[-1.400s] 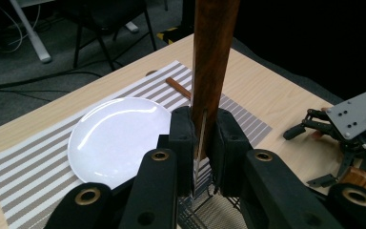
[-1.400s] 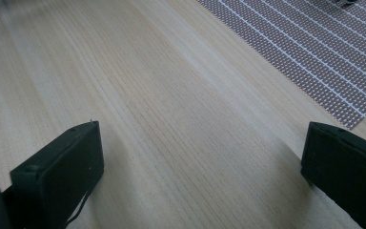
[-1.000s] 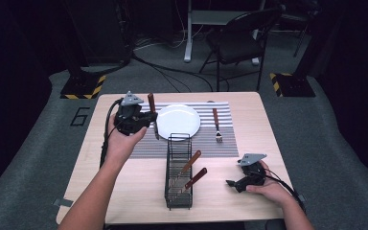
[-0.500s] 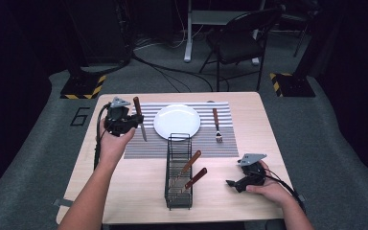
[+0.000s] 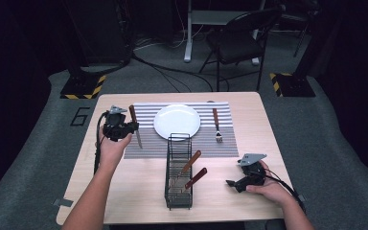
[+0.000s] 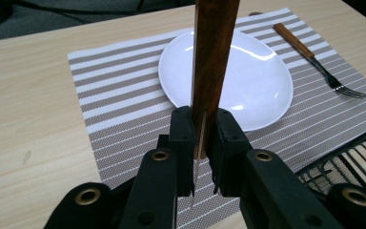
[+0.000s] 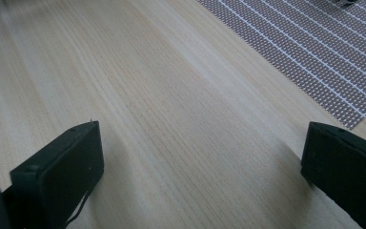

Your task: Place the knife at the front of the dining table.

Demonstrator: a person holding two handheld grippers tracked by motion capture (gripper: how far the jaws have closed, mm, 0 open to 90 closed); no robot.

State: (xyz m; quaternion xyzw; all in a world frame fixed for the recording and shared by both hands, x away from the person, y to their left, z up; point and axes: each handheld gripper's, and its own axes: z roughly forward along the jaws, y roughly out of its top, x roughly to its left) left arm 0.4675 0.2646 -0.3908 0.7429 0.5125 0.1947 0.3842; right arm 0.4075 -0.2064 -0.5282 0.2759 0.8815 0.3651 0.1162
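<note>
My left gripper (image 5: pixel 131 126) (image 6: pixel 204 125) is shut on a knife (image 5: pixel 133 115) (image 6: pixel 215 47) with a brown wooden handle. The knife hangs blade down over the left edge of the striped placemat (image 5: pixel 211 146) (image 6: pixel 119 95), left of the white plate (image 5: pixel 177 121) (image 6: pixel 238 81). A fork (image 5: pixel 216 124) (image 6: pixel 314 62) with a wooden handle lies on the mat to the right of the plate. My right gripper (image 5: pixel 235 183) (image 7: pixel 200 157) rests on the bare table near the front right, open, with nothing between its jaws.
A black wire basket (image 5: pixel 178 136) (image 6: pixel 348 162) stands in front of the plate with two wooden-handled utensils (image 5: pixel 191 162) leaning in it. A black chair (image 5: pixel 239 38) and cables are on the floor beyond the table's far edge.
My left gripper has carried the knife leftward and down, from beside the plate to the left edge of the placemat. The right gripper has stayed put.
</note>
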